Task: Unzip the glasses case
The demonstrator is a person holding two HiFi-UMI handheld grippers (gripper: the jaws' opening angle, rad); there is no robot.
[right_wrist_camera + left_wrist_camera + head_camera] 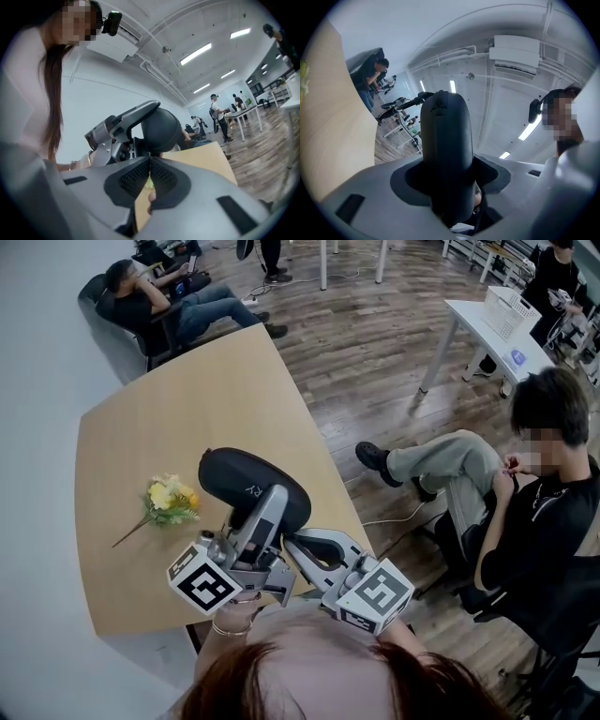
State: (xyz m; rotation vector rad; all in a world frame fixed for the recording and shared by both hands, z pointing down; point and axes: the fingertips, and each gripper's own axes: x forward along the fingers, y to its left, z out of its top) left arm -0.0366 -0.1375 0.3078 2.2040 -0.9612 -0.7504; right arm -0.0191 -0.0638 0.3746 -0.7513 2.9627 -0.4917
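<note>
Nearest, below the glasses case in the head view: reddish hair of the person holding both tools, a thin bracelet (225, 627) on the left wrist. Left tool (447, 176) clamped on the black oval hard-shell glasses case (445, 136); jaws press its two broad sides, the case standing on edge between them, zipper seam (438, 99) running over its top end. Right tool (150, 161) comes in from the right of the case, jaws closed tip to tip just beneath the case's rounded end; cannot tell whether anything is pinched between them. Marker cubes of both tools sit side by side on the near side of the case. Case held over the near right edge of the light wooden counter (131, 446); cannot tell whether it touches the surface. Left of the case, near it but apart: small bunch of yellow artificial flowers with green leaves (171, 500), lying on the counter. Right of the case, off the counter: seated person in black top and grey trousers (525, 512) on the brown plank floor (375, 362). Farther right: white table (478, 329) carrying a white slatted basket (511, 307). Beyond the case, past the counter's far corner: person in dark clothes reclining in a dark chair (155, 304).
</note>
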